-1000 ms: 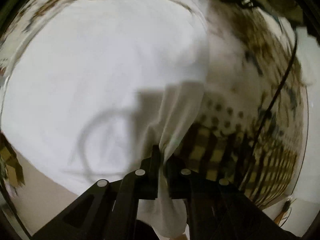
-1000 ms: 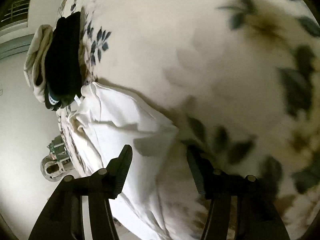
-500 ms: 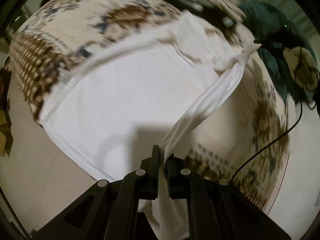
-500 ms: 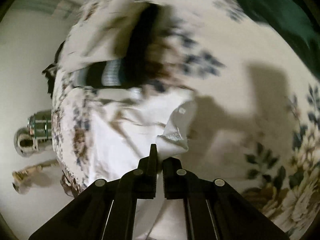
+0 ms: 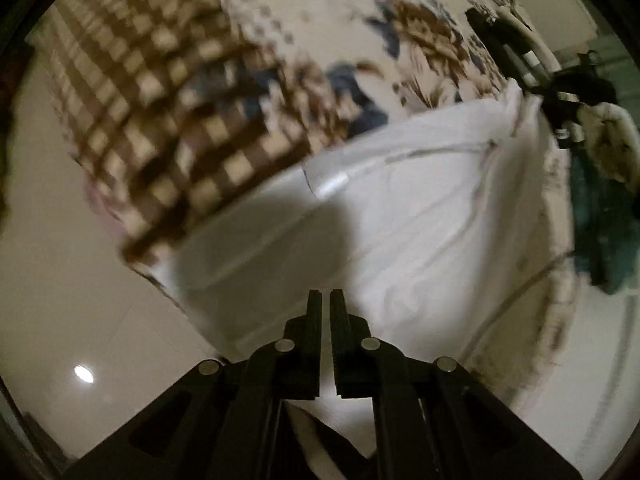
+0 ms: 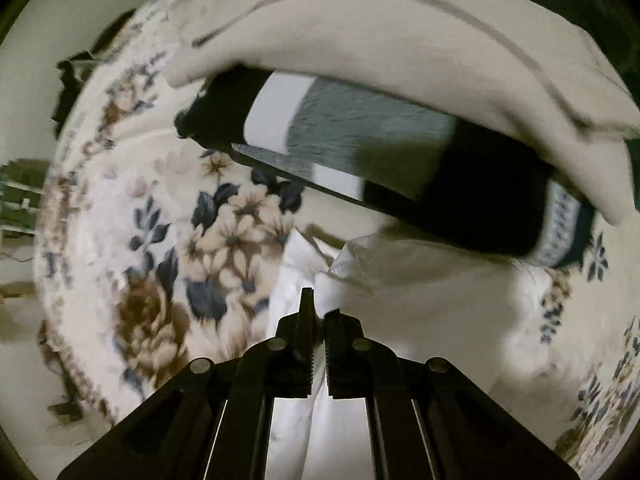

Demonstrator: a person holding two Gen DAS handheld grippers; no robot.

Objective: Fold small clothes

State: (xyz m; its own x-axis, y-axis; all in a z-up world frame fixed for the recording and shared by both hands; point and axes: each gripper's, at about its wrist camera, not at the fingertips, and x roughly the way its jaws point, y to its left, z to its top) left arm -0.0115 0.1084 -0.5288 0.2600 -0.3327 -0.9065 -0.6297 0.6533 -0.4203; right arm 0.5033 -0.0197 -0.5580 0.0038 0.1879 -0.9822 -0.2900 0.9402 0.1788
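Note:
A white garment [image 5: 400, 224] lies spread over the patterned bedcover [image 5: 180, 112] in the left wrist view. My left gripper [image 5: 325, 300] hovers above its near edge with jaws nearly closed and nothing visible between them. In the right wrist view my right gripper [image 6: 318, 312] is shut on a fold of the same white garment [image 6: 352, 276], which bunches up in front of the fingers and hangs below them.
A stack of folded clothes lies beyond the right gripper: a black, white and grey piece [image 6: 380, 152] under a beige one [image 6: 400, 40]. A dark green cloth [image 5: 600, 216] lies at the right. The floor [image 5: 80, 280] lies beyond the bed edge.
The left gripper has let go of the white fabric it was pinching and swung left. The right gripper stays shut on the garment and has moved towards the folded stack.

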